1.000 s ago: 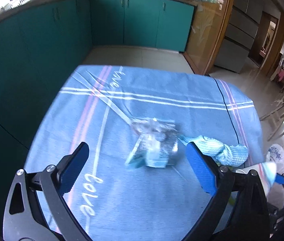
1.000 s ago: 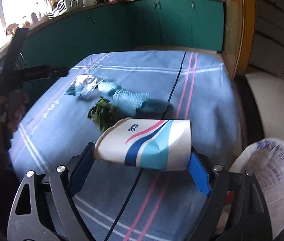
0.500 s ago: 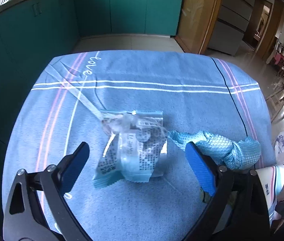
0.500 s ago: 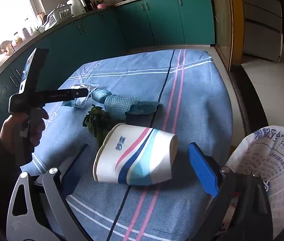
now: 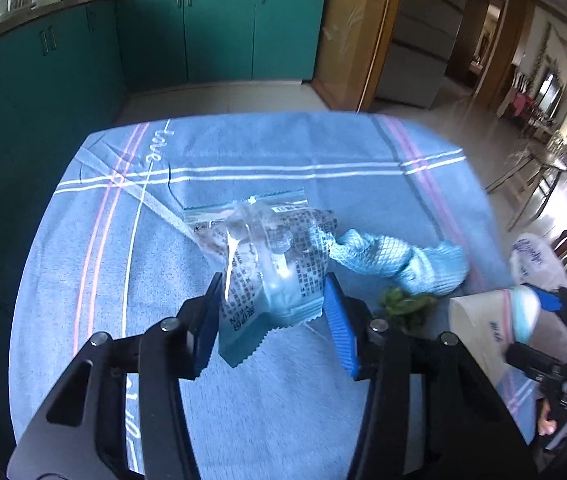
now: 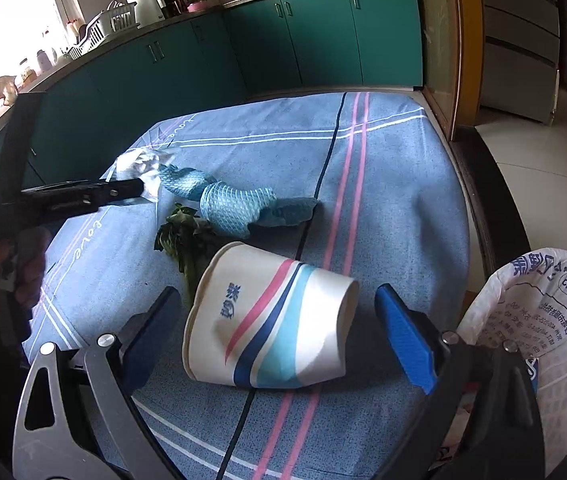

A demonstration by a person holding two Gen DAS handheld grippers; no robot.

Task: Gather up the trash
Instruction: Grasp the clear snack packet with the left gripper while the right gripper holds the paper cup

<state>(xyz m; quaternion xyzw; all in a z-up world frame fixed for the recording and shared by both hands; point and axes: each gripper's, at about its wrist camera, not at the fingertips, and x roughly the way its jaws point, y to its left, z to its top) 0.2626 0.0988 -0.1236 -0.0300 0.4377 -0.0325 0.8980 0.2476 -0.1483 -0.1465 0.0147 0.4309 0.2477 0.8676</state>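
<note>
Wrapper (image 5: 271,276) now sits pinched in the left tool (image 5: 273,320), which has closed since a second ago. The right tool (image 6: 279,336) has spread, leaving the paper cup (image 6: 271,328) lying free on the desk (image 6: 383,184).

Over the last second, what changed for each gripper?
The left gripper moved in on the plastic wrapper and closed from wide open onto its near end. The right gripper let go of the paper cup: it was clamped a second ago and now lies on its side between open fingers. The blue mesh rag, the green leaves and the white bag stayed put.
</note>
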